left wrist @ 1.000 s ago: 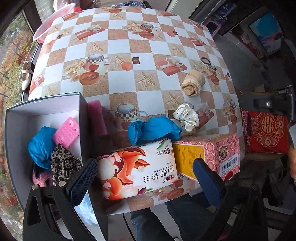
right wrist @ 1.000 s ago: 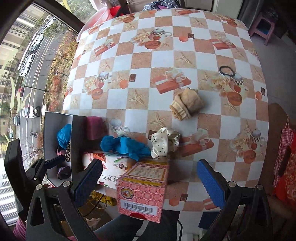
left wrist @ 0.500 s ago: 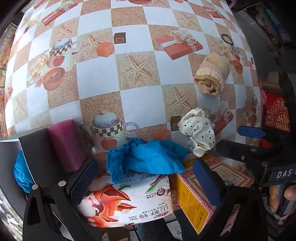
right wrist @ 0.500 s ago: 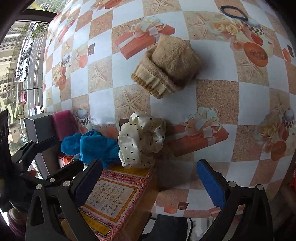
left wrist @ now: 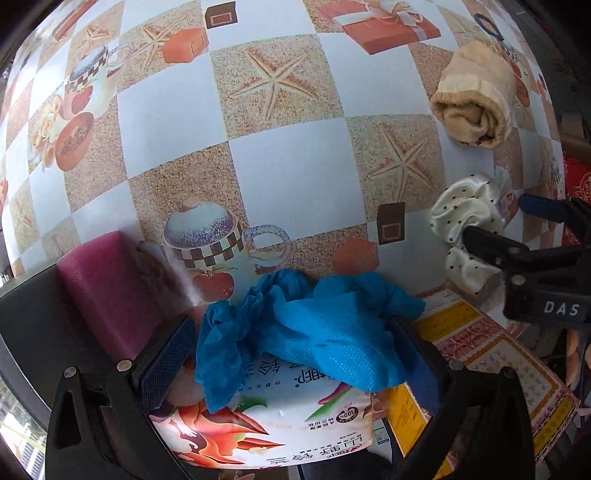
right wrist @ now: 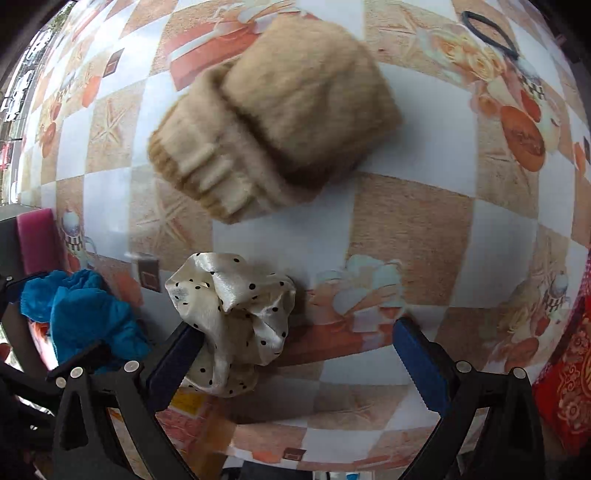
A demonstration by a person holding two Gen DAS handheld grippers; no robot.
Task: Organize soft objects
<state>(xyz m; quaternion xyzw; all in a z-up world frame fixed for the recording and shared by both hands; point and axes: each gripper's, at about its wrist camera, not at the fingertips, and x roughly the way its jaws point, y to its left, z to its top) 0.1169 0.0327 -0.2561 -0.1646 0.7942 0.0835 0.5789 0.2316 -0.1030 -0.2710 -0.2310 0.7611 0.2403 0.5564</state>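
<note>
A crumpled blue glove point(left wrist: 314, 332) lies on top of a flowered tissue pack point(left wrist: 266, 424). My left gripper point(left wrist: 291, 354) is open, its fingers on either side of the glove. A cream polka-dot scrunchie point(right wrist: 236, 314) lies on the table; my right gripper point(right wrist: 295, 354) is open around it, the left finger touching it. A beige rolled sock point(right wrist: 273, 110) lies beyond the scrunchie. The scrunchie point(left wrist: 469, 229) and sock point(left wrist: 476, 107) also show in the left wrist view, with the right gripper at the scrunchie.
A magenta sponge block point(left wrist: 107, 288) leans by the dark box wall point(left wrist: 33, 325) at left. A pink-and-yellow carton point(left wrist: 491, 358) sits right of the tissue pack. A black hair tie point(right wrist: 491, 33) lies at the far right. A red cushion point(right wrist: 569, 369) is off the table's right edge.
Both grippers have moved forward and down: the left onto the blue glove, the right onto the scrunchie. The open box with soft things has left the view.
</note>
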